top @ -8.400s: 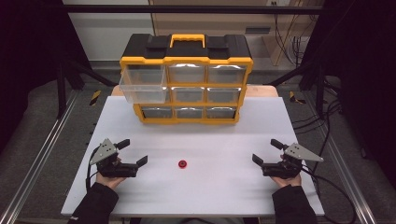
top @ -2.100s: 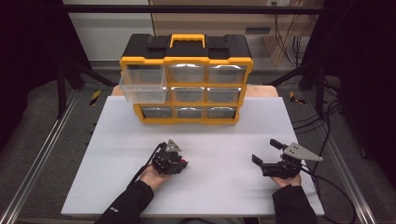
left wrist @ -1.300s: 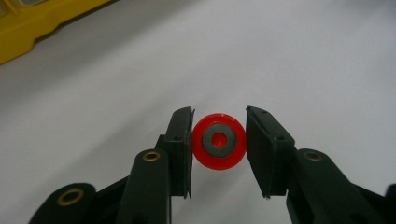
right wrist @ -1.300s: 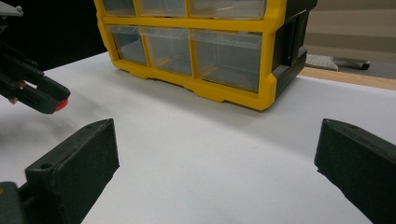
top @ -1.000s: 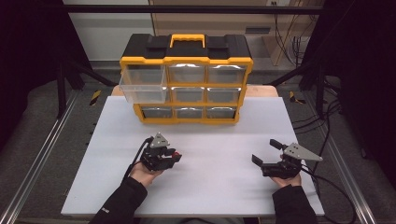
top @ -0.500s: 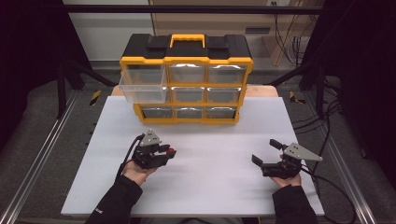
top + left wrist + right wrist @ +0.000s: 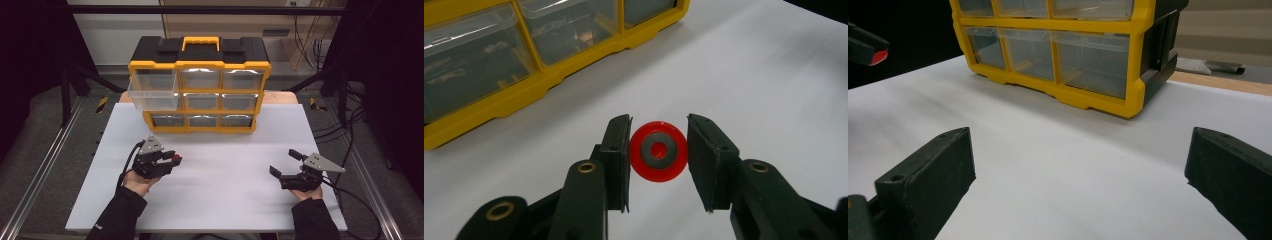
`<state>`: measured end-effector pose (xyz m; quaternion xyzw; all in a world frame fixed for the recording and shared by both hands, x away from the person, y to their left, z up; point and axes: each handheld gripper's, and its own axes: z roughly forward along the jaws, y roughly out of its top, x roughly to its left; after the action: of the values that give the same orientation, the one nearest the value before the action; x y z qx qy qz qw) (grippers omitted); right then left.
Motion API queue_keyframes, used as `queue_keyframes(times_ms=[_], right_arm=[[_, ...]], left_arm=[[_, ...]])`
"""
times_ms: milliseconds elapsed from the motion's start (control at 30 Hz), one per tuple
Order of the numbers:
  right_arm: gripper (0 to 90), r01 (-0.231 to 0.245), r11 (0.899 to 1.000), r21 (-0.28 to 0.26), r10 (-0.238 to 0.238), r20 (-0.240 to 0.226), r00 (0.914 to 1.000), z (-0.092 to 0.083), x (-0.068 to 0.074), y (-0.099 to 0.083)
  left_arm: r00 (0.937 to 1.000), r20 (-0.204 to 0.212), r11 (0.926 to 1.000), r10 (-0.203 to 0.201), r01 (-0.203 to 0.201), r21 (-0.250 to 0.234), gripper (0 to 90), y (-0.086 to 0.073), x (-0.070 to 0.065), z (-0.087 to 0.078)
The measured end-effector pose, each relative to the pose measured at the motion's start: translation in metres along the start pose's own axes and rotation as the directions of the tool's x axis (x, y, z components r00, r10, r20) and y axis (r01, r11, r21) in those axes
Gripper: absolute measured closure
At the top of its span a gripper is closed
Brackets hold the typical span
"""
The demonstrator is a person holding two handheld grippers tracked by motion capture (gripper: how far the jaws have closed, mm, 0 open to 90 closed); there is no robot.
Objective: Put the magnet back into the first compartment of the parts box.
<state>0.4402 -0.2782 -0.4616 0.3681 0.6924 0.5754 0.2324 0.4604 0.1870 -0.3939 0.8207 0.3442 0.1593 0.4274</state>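
Note:
A small red ring with a grey middle point(image 7: 659, 151) is clamped between the pads of my left gripper point(image 7: 658, 157), lifted off the white table. From above, that left gripper point(image 7: 174, 160) hovers left of centre, and the red ring point(image 7: 176, 159) peeks out at its tip. The yellow drawer cabinet point(image 7: 200, 85) stands at the back, and its top-left clear drawer point(image 7: 152, 92) is pulled out. My right gripper point(image 7: 285, 162) rests open at the right front, nothing between its jaws. The right gripper view shows the cabinet point(image 7: 1088, 50) ahead and the red ring point(image 7: 878, 57) at the far left.
The white tabletop point(image 7: 225, 195) runs from the cabinet to the front edge. Metal rails point(image 7: 45, 170) flank the table on both sides, and cables point(image 7: 350, 195) trail off the right side. Other cabinet drawers are shut.
My left gripper closed on the red ring at mid-table, then lifted it and carried it leftward and a little toward the cabinet. The right gripper stayed still.

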Motion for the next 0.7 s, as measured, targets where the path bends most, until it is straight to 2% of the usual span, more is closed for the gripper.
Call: queue_keyframes(times_ms=[700], right_arm=[[0.3,0.000,1.000,0.003,0.000,-0.003,1.0000,0.000,0.000,0.000]], left_arm=[[0.9992,-0.036,0.9976,-0.016,0.014,-0.067,62.1,0.007,0.010,-0.027]])
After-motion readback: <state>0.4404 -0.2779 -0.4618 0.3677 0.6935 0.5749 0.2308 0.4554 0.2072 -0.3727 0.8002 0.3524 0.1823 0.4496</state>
